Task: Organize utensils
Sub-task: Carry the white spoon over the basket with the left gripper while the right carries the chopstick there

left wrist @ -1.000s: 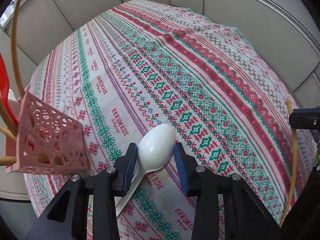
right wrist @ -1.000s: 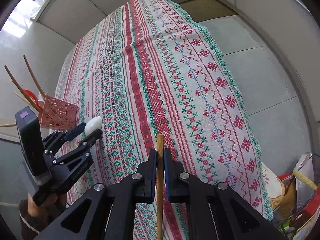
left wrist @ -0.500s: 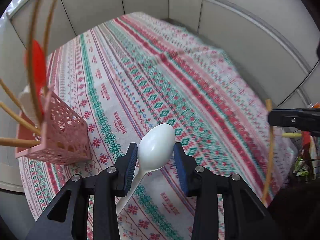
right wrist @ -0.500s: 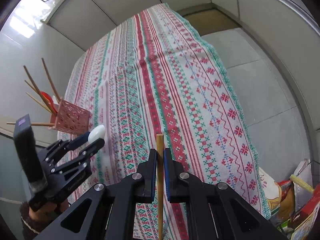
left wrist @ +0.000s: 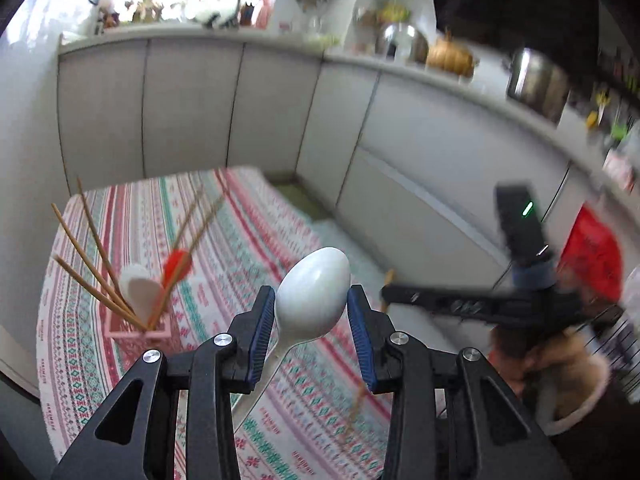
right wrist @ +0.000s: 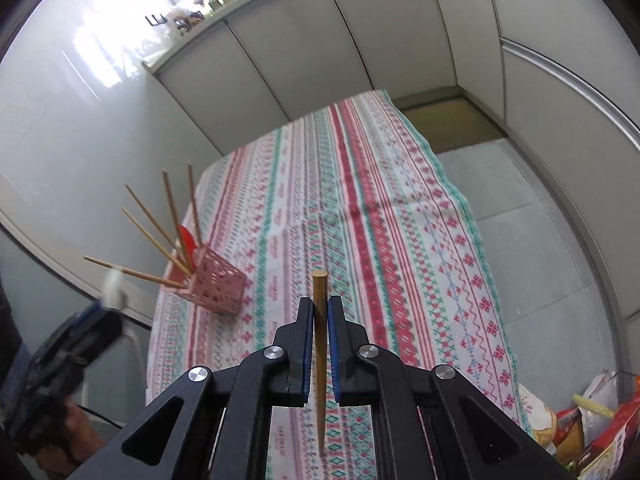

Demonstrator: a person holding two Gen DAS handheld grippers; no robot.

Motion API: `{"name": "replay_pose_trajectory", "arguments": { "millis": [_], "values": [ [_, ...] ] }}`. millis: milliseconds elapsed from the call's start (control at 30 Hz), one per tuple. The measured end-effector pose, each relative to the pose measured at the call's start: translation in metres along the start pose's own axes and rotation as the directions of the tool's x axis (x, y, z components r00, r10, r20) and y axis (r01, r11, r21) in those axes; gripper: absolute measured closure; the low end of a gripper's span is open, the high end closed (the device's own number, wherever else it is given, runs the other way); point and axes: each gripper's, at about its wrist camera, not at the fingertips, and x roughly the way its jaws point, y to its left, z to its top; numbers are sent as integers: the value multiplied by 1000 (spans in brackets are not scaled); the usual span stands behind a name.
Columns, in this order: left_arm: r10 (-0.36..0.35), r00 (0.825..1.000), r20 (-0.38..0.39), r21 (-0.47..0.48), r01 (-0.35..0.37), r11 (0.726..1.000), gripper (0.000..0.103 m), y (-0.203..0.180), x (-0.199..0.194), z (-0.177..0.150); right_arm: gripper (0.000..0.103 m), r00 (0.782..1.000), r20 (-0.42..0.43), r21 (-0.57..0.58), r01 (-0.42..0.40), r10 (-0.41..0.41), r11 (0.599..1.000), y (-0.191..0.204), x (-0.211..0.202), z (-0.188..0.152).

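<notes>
Both lifted: left hand-held gripper (left wrist: 311, 312) pinches white spoon (left wrist: 314, 294); right hand-held gripper (right wrist: 320, 316) clamps chopstick (right wrist: 319, 344).

I see the bench under a striped cloth (right wrist: 360, 208) patterned in red, green and white. Grey cabinet doors (left wrist: 192, 104) line the wall beyond it. On the ledge above them I make out a steel pot (left wrist: 536, 80), a round steel bowl (left wrist: 400, 42) and an orange-brown lump (left wrist: 450, 58), all blurred. A red bag (left wrist: 592, 256) hangs at the right. Crumpled packets (right wrist: 592, 424) lie on the grey floor (right wrist: 540, 260) beside the bench.
</notes>
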Motion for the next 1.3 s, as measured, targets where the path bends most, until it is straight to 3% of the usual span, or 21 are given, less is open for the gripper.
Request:
{"name": "replay_pose_trajectory", "arguments": {
  "millis": [167, 367, 433, 600, 833, 933, 1167, 1300],
  "values": [
    [-85, 982, 168, -136, 108, 985, 64, 35, -58, 30, 96, 998, 55, -17, -36, 36, 999, 22, -7, 11],
    [-104, 958, 269, -246, 172, 954, 64, 92, -81, 47, 96, 989, 123, -29, -84, 87, 996, 49, -14, 27],
    [-113, 947, 300, -277, 199, 940, 64, 113, -76, 44, 96, 983, 150, -33, -101, 105, 994, 59, -17, 34],
    [-168, 903, 394, -367, 322, 873, 64, 175, -43, 34, 96, 972, 191, -46, -128, 134, 991, 77, -24, 44],
    [-170, 891, 422, -429, 361, 828, 64, 226, 17, 17, 96, 966, 209, -82, -137, 151, 987, 91, -26, 48],
    [-190, 885, 426, -420, 379, 824, 64, 236, 36, 12, 96, 965, 214, -92, -138, 155, 986, 96, -27, 50],
    [-247, 875, 417, -326, 397, 858, 64, 238, 64, 4, 96, 958, 238, -106, -138, 160, 985, 105, -32, 55],
    [-276, 864, 421, -306, 422, 853, 64, 244, 71, -10, 96, 953, 257, -118, -136, 162, 984, 109, -35, 57]
  ]
}}
